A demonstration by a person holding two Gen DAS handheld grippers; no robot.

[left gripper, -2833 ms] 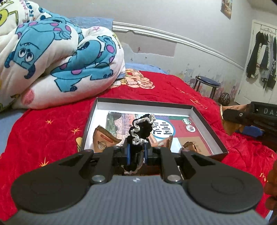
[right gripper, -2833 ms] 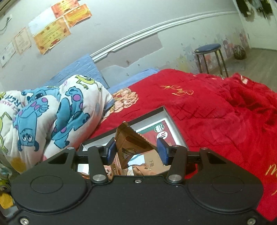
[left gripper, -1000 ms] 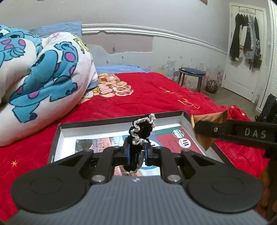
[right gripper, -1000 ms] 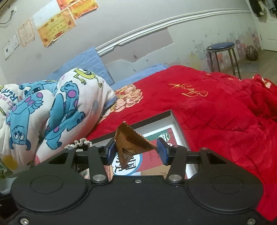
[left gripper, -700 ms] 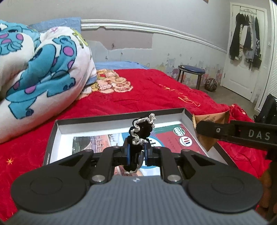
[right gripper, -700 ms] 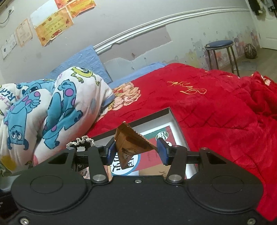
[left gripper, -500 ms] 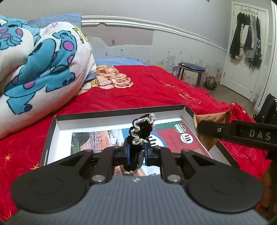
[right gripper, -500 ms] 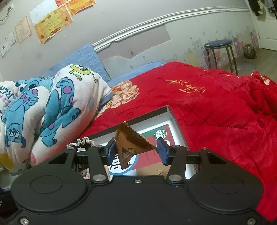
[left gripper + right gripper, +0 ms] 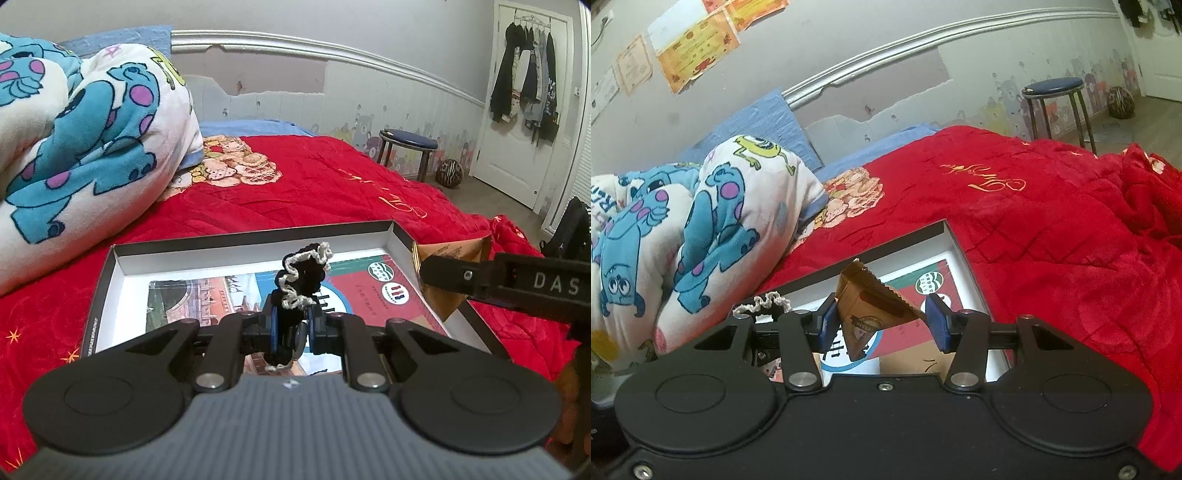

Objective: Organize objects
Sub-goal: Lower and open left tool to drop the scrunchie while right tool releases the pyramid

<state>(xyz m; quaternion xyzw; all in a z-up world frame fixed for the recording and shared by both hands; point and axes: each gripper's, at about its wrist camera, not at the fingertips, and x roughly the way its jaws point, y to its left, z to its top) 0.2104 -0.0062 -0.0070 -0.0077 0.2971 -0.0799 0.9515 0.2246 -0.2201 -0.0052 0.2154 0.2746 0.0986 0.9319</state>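
A shallow black box with white inner walls point(image 9: 122, 264) lies on the red bedspread, a printed sheet on its floor. My left gripper point(image 9: 291, 326) is shut on a black scrunchie with white trim point(image 9: 301, 275) and holds it above the box. My right gripper point(image 9: 882, 325) is shut on a brown snack packet point(image 9: 866, 306), held above the box's right part point(image 9: 955, 240). The right gripper also shows in the left wrist view point(image 9: 517, 280), with the packet point(image 9: 448, 254) over the box's right wall. The scrunchie's edge shows in the right wrist view point(image 9: 764, 301).
A folded monster-print blanket point(image 9: 74, 129) lies left of the box on the bed. A round stool point(image 9: 408, 136) and a ball point(image 9: 448, 173) stand on the floor past the bed. Clothes hang on a white door point(image 9: 524, 88) at the right.
Both grippers have risen and pulled back from the box, each keeping its object. The loose packets seen in the box earlier are out of sight now.
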